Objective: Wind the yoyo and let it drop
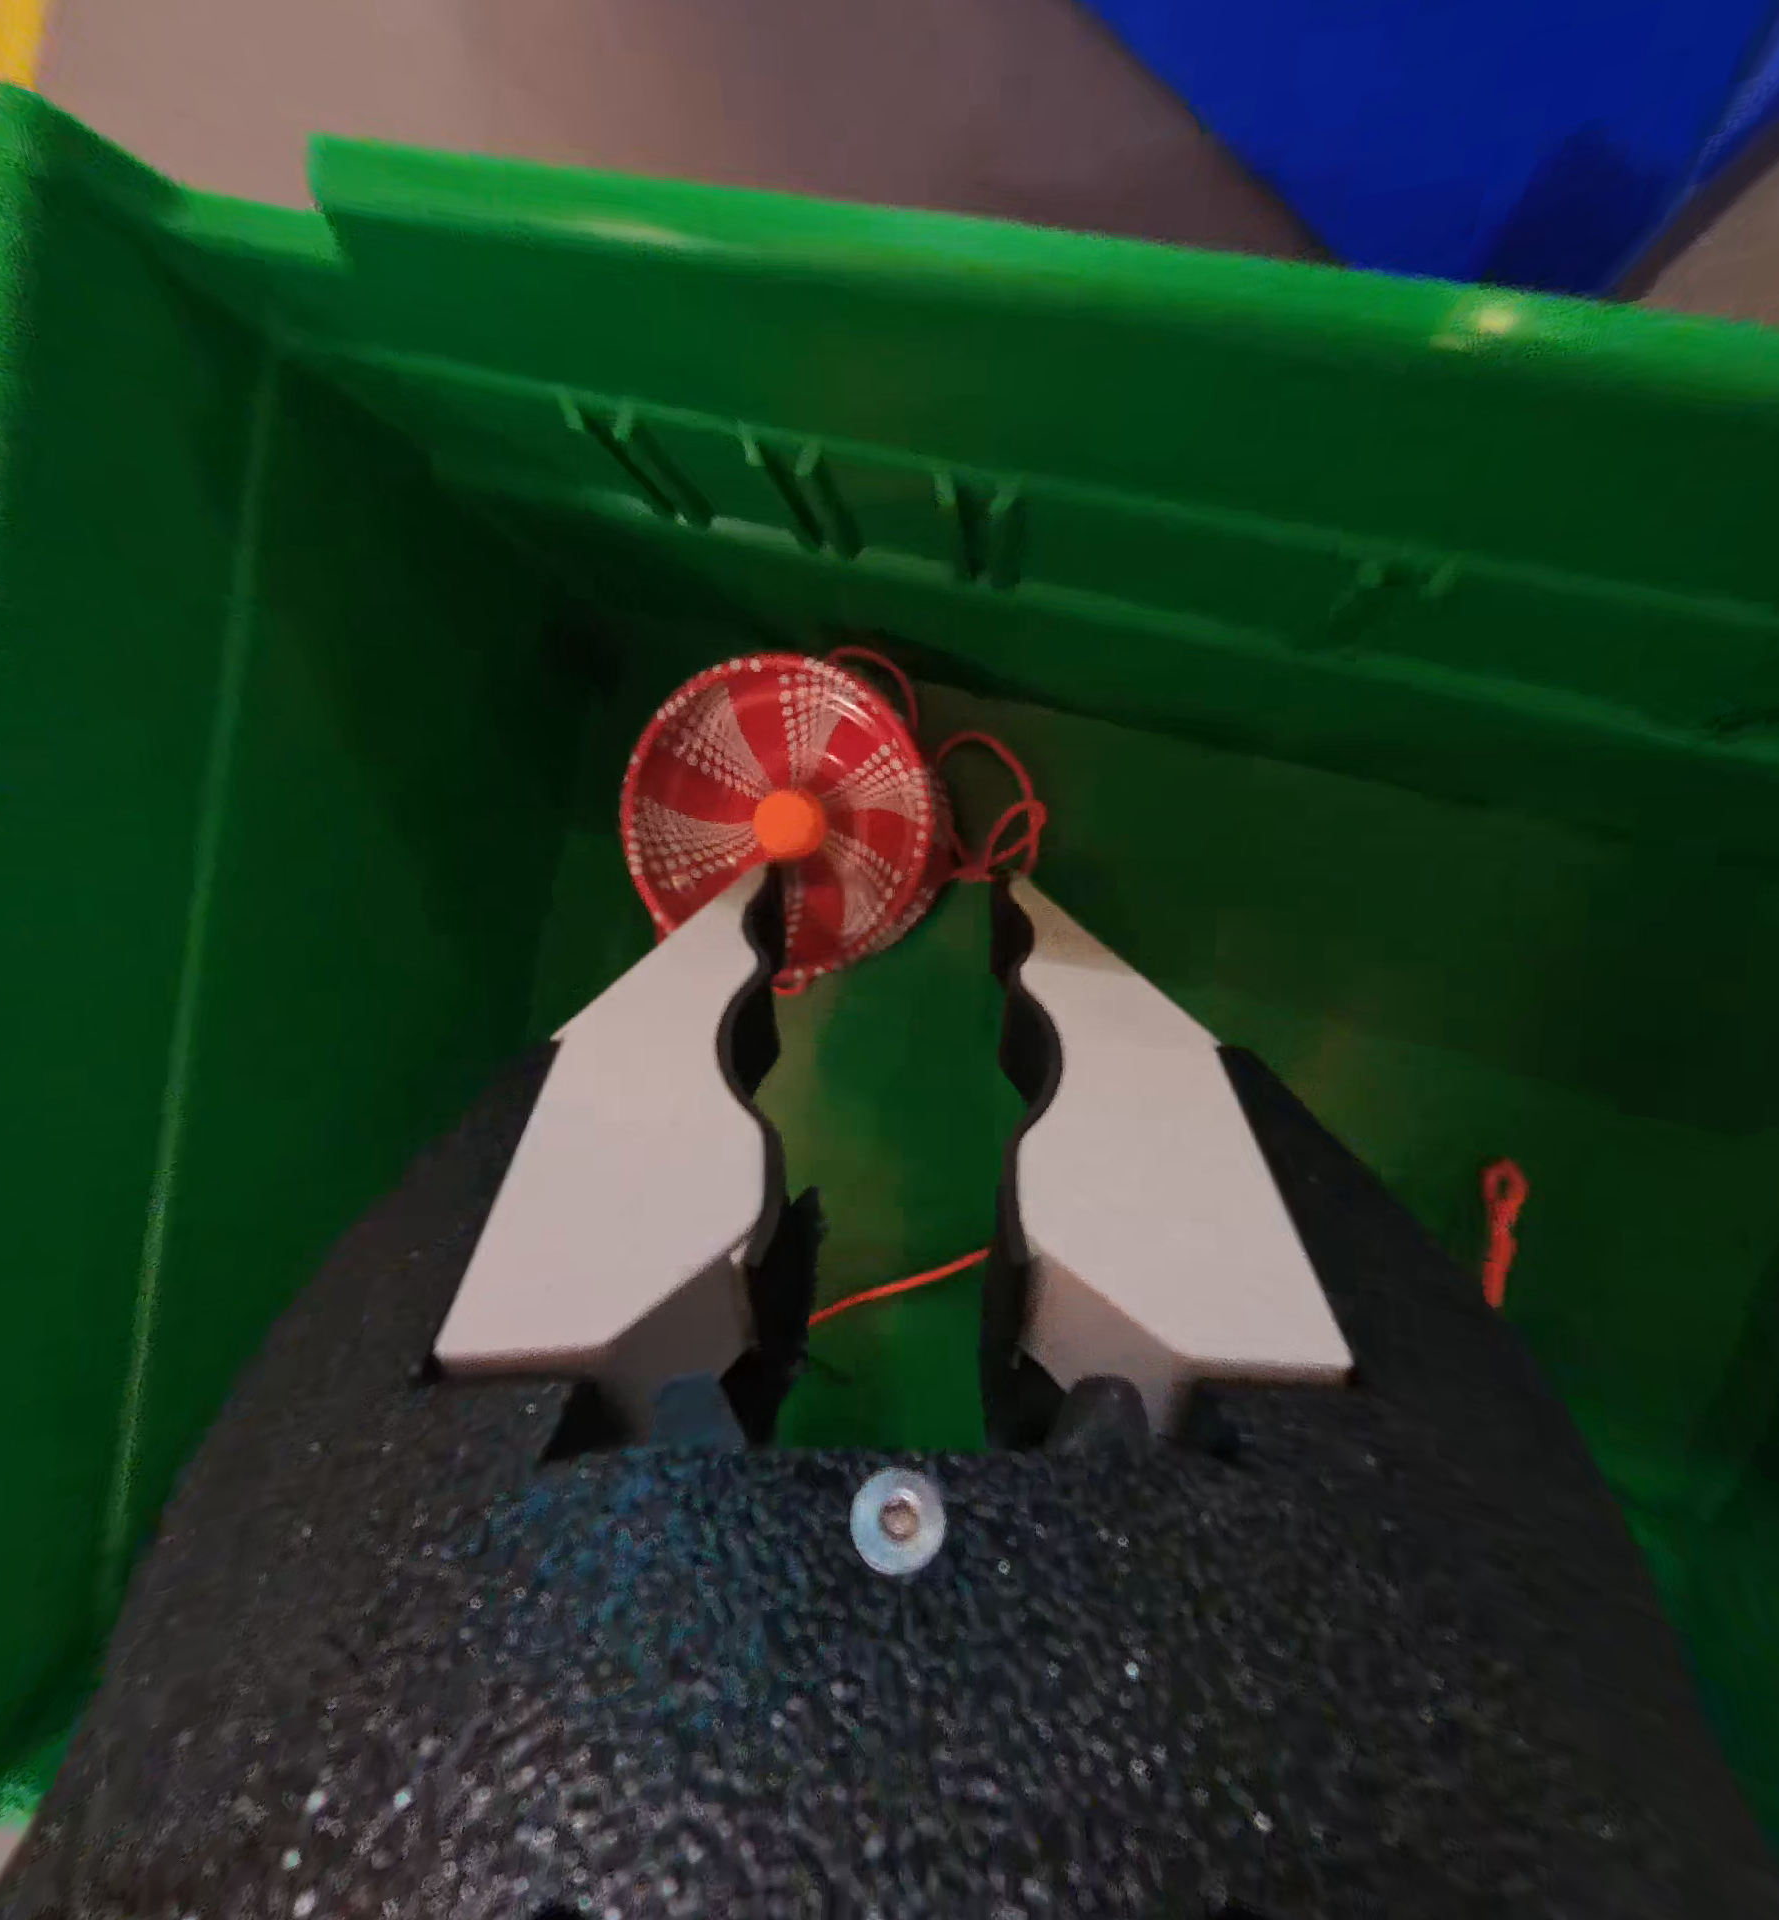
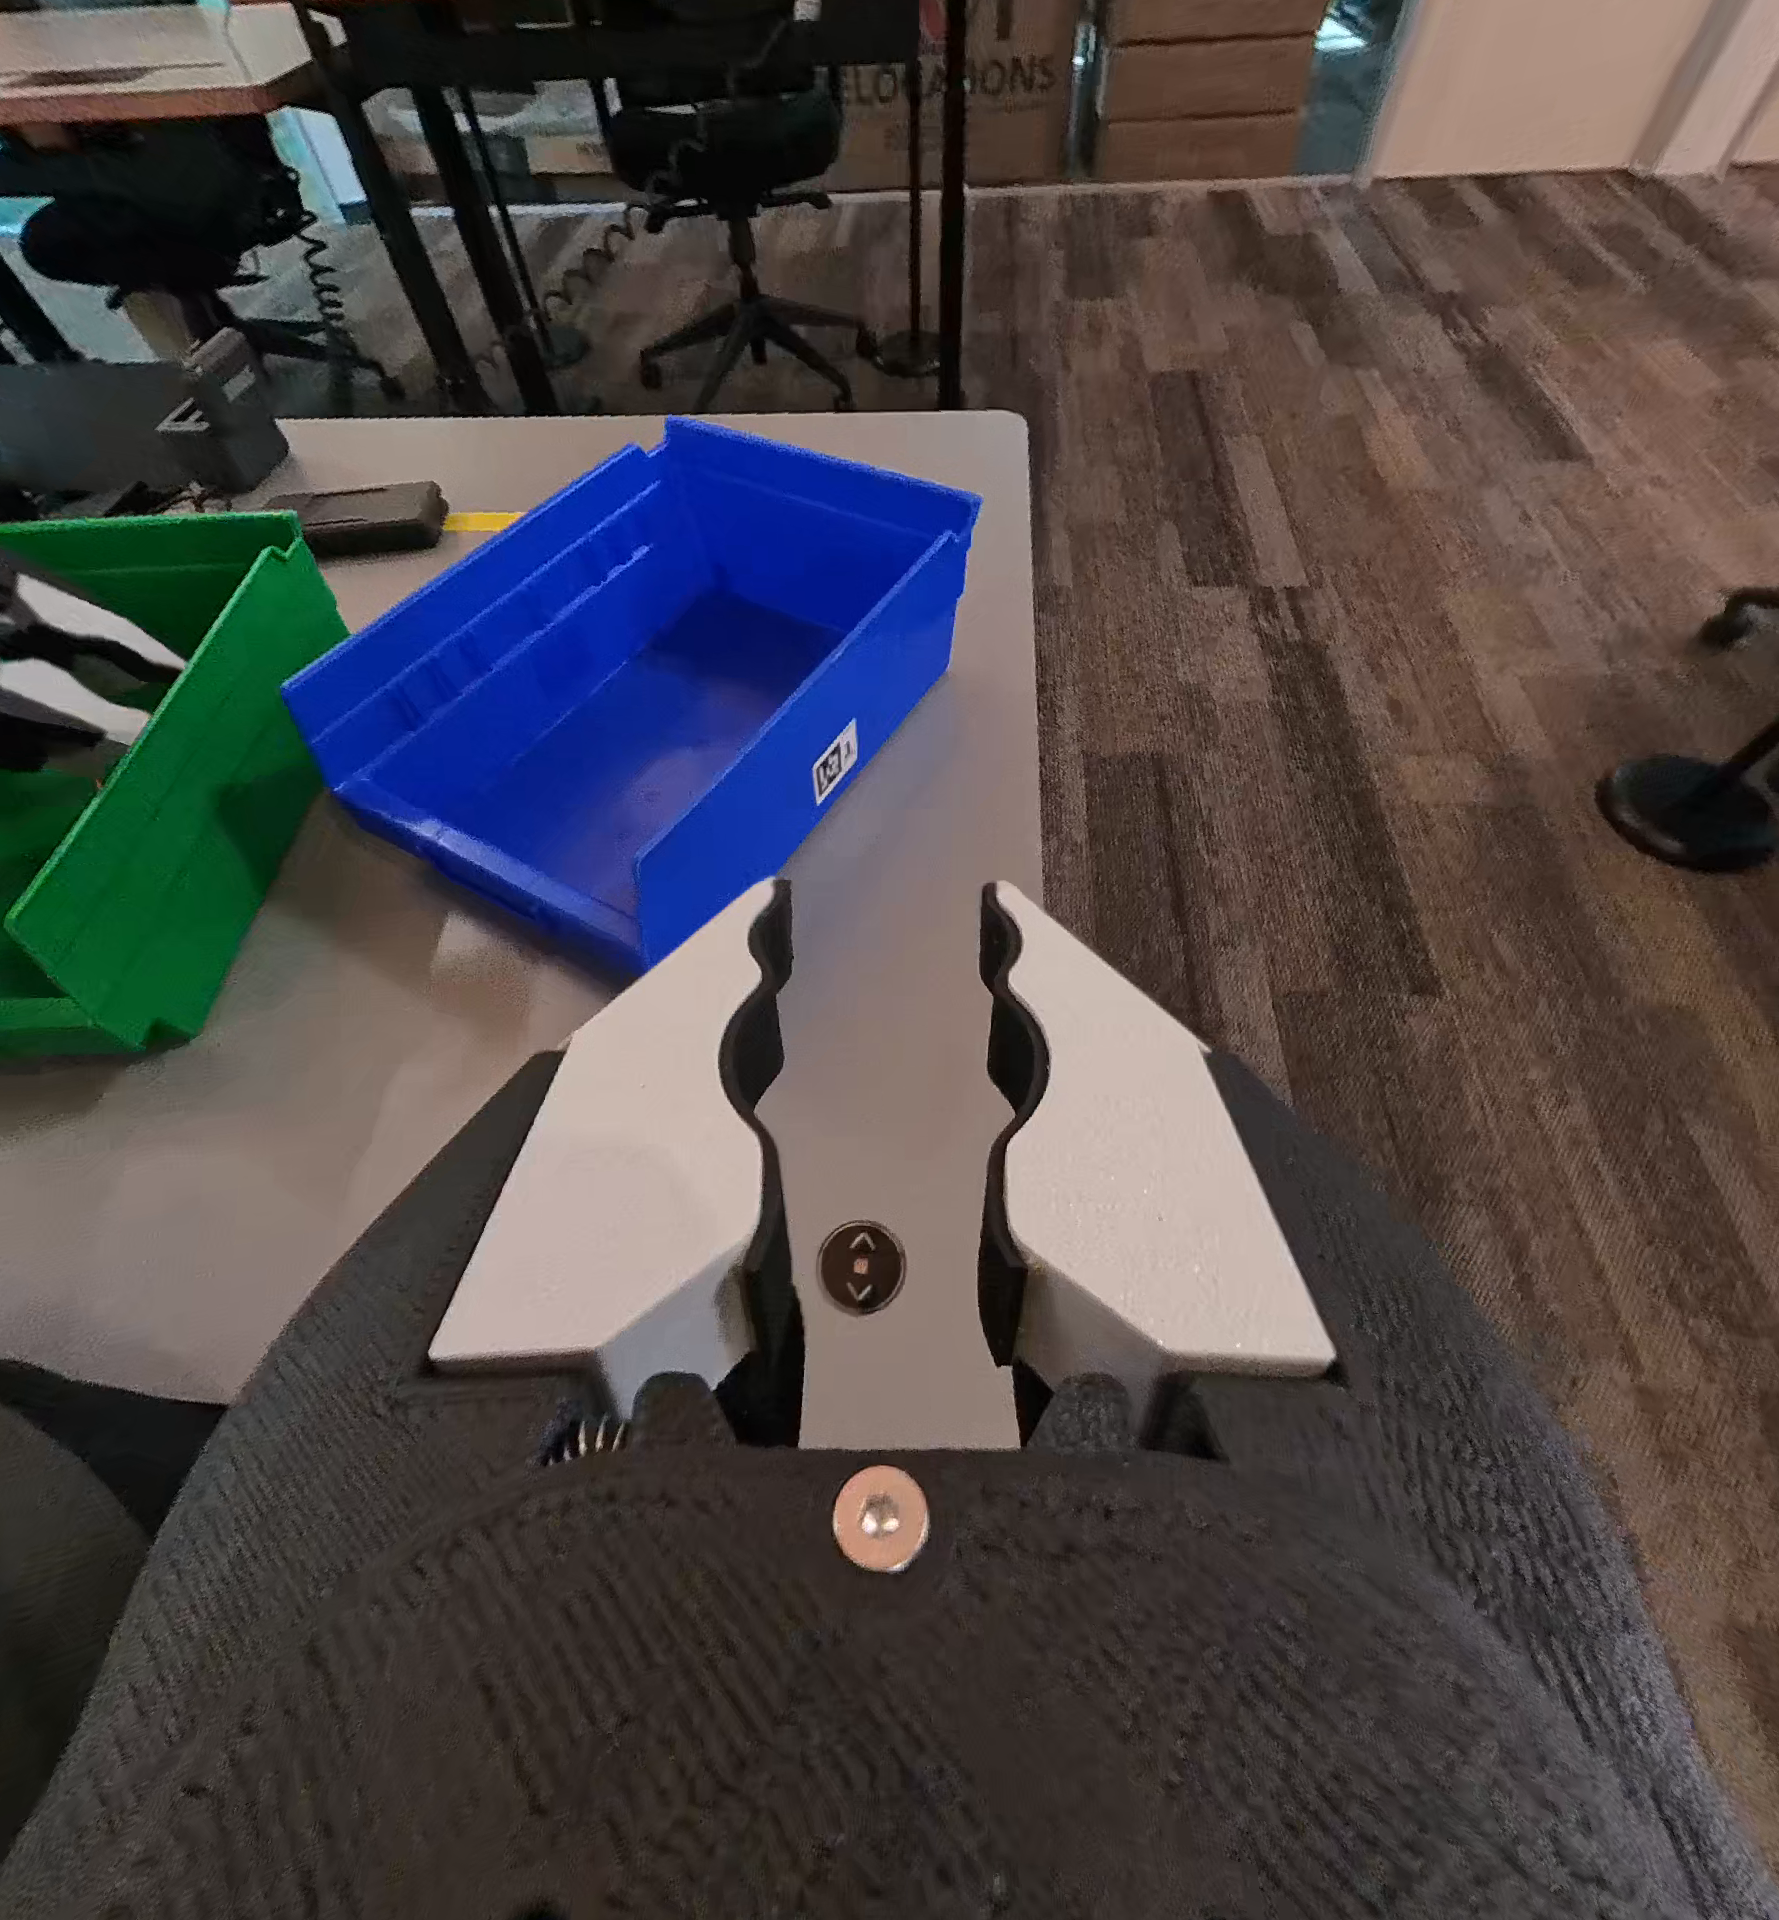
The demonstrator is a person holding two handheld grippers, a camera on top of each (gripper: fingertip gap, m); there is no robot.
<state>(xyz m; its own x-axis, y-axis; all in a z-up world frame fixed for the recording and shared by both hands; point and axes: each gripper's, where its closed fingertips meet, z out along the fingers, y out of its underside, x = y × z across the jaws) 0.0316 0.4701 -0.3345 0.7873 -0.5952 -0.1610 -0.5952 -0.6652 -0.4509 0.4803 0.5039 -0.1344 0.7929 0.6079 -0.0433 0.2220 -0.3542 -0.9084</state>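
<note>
- I see a grey, flat-topped table (image 2: 241,1195).
- On it sit a green plastic bin (image 2: 168,831), a blue plastic bin (image 2: 719,831), and a flat black device (image 2: 365,516).

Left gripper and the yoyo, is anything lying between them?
No. In the left wrist view, only bare green bin floor and loose red string lie between the open left gripper and the yoyo.

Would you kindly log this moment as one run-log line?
left gripper: open, inside green bin, nearing yoyo | string: loose | right gripper: open, empty, over table
</note>
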